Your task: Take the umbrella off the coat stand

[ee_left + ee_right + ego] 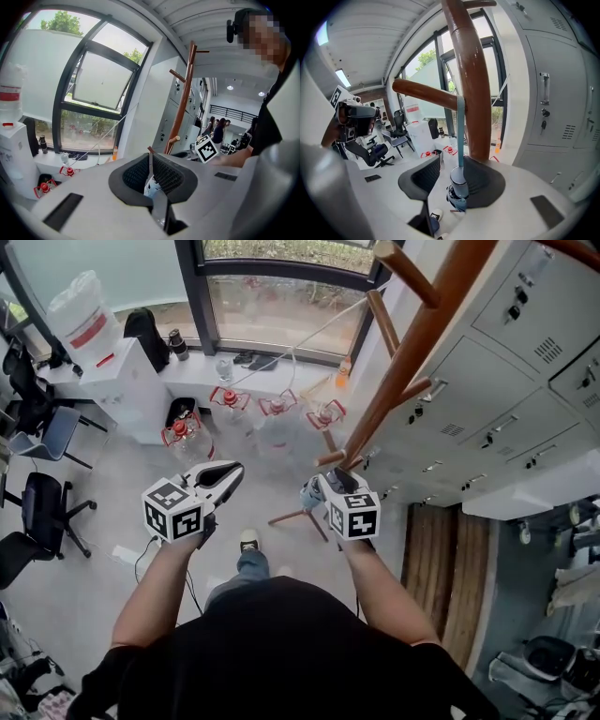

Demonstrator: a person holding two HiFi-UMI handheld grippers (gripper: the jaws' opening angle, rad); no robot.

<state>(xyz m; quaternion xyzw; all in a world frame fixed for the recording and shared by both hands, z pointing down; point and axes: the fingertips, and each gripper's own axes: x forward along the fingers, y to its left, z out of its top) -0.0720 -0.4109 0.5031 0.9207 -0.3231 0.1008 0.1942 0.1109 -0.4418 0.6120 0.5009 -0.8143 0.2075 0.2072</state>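
The brown wooden coat stand (412, 343) leans across the head view from upper right to centre. In the right gripper view its pole (471, 93) stands just behind the jaws, and a peg (424, 93) sticks out to the left. A blue strap (460, 131) hangs from that peg and carries a small folded umbrella (458, 187), seen as a bluish bundle (310, 493) from above. My right gripper (457, 164) is open; the umbrella's top hangs between its pads, the left pad clearly apart from it. My left gripper (234, 470) is off to the left, jaw tips together (150, 152), holding nothing.
Grey lockers (506, 362) stand close on the right of the stand. Several water jugs with red caps (228, 399) sit on the floor under the window, beside a white water dispenser (122, 381). Office chairs (47, 512) are at the far left. The stand's feet (298, 517) spread on the floor.
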